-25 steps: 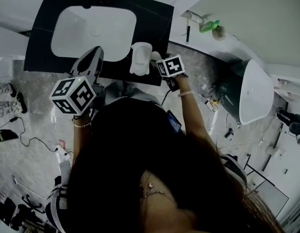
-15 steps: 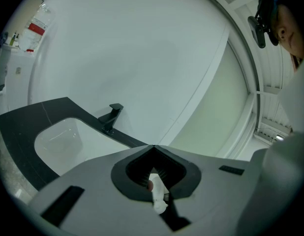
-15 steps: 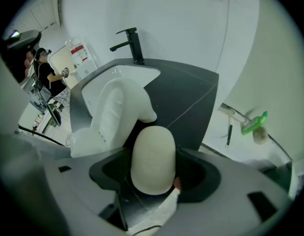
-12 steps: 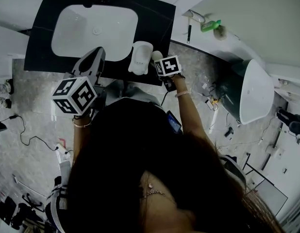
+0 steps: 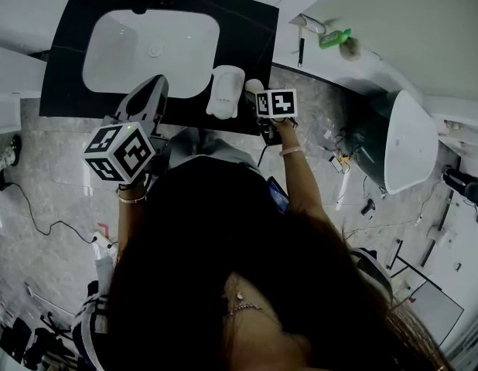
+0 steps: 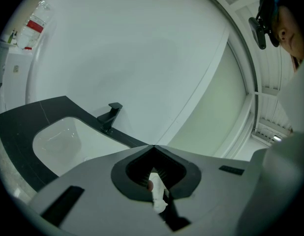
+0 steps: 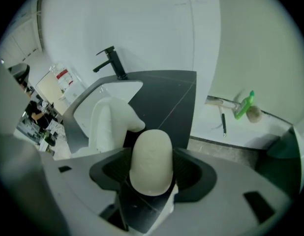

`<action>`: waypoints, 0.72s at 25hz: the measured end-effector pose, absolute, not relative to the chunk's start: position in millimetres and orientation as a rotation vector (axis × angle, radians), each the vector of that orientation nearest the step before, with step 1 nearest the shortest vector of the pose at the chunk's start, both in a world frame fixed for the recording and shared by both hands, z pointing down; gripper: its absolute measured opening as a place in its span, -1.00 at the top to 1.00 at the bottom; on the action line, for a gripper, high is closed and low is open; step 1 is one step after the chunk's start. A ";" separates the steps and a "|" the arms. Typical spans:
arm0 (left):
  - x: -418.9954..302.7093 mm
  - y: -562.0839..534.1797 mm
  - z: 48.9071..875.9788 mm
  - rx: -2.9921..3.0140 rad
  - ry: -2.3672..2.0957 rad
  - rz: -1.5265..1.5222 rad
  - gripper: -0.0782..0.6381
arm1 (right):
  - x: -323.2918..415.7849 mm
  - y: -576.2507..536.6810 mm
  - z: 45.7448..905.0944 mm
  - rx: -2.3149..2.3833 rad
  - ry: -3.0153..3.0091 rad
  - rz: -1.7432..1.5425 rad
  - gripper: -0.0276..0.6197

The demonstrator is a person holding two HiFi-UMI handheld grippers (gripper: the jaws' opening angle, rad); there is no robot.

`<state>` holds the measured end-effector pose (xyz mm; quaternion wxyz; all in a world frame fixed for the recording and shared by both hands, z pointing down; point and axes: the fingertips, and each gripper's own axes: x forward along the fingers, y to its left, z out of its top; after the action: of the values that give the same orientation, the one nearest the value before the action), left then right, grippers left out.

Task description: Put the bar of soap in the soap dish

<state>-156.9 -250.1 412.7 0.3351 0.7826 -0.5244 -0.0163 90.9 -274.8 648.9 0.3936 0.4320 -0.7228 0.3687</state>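
The pale oval bar of soap (image 7: pixel 151 160) lies on the black counter (image 7: pixel 167 95), just right of the white soap dish (image 7: pixel 110 124). My right gripper (image 7: pixel 152 168) points steeply down and straddles the soap. Its jaws have just been opening and stand wide, one close on each side of the bar. From the head, the soap (image 5: pixel 254 86) shows between the dish (image 5: pixel 225 91) and the right gripper's marker cube (image 5: pixel 276 103). My left gripper (image 5: pixel 148 95) hovers over the counter's front edge beside the sink (image 5: pixel 150 49). Its tips (image 6: pixel 154 146) meet with nothing held.
A black tap (image 7: pixel 111 63) stands behind the white basin (image 6: pixel 58 141). A green-handled brush (image 7: pixel 246 107) and a thin dark tool (image 7: pixel 224 123) lie on the white ledge at right. A white tub or toilet (image 5: pixel 409 141) and cables sit on the floor at right.
The right gripper has rolled, its marker cube turning and shifting slightly right near the soap. The left gripper has stayed where it was.
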 end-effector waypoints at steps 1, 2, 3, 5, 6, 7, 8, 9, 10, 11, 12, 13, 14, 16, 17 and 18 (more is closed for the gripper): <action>-157.3 -250.2 412.4 2.044 -1.366 -0.042 0.79 | 93.0 -275.5 645.3 1.122 -1.841 0.956 0.07; -157.2 -250.1 412.2 2.046 -1.362 -0.041 0.79 | 95.0 -276.0 641.9 1.145 -1.848 0.975 0.08; -156.5 -249.8 411.9 2.049 -1.358 -0.039 0.79 | 96.9 -276.2 638.6 1.165 -1.855 0.994 0.08; -153.8 -249.7 410.7 2.056 -1.347 -0.036 0.79 | 99.5 -276.4 632.9 1.196 -1.870 1.036 0.08; -152.1 -250.0 410.2 2.061 -1.341 -0.034 0.79 | 99.9 -276.6 630.4 1.208 -1.879 1.057 0.08; -150.2 -250.5 410.1 2.066 -1.335 -0.033 0.79 | 99.8 -277.2 627.8 1.218 -1.890 1.074 0.08; -148.3 -251.1 410.4 2.070 -1.329 -0.032 0.79 | 99.4 -278.3 625.3 1.228 -1.905 1.088 0.08; -146.4 -251.8 410.9 2.075 -1.323 -0.030 0.79 | 98.6 -279.6 622.3 1.237 -1.922 1.100 0.08; -144.8 -252.3 411.4 2.079 -1.317 -0.028 0.79 | 97.5 -280.8 618.4 1.246 -1.942 1.112 0.08; -143.3 -252.3 411.6 2.082 -1.314 -0.026 0.79 | 95.7 -282.0 613.2 1.253 -1.967 1.125 0.08; -142.3 -252.1 411.4 2.084 -1.311 -0.024 0.79 | 93.0 -283.2 606.9 1.258 -1.997 1.138 0.09; -141.6 -251.6 411.1 2.085 -1.310 -0.023 0.79 | 89.3 -284.2 600.0 1.260 -2.029 1.150 0.08; -141.3 -251.1 410.6 2.086 -1.310 -0.023 0.79 | 84.7 -285.1 593.1 1.260 -2.061 1.163 0.09; -141.9 -250.3 409.8 2.086 -1.311 -0.024 0.79 | 73.2 -286.2 580.8 1.252 -2.123 1.194 0.08; -142.6 -250.0 409.4 2.086 -1.312 -0.025 0.79 | 66.6 -286.6 575.8 1.245 -2.152 1.210 0.08; -143.5 -249.8 409.2 2.086 -1.314 -0.025 0.79 | 59.8 -287.2 571.4 1.238 -2.179 1.226 0.08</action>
<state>-143.5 -249.8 409.2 0.3318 0.7981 -0.5028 -0.0097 59.8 -287.2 571.4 0.1750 0.4369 -0.7690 0.4326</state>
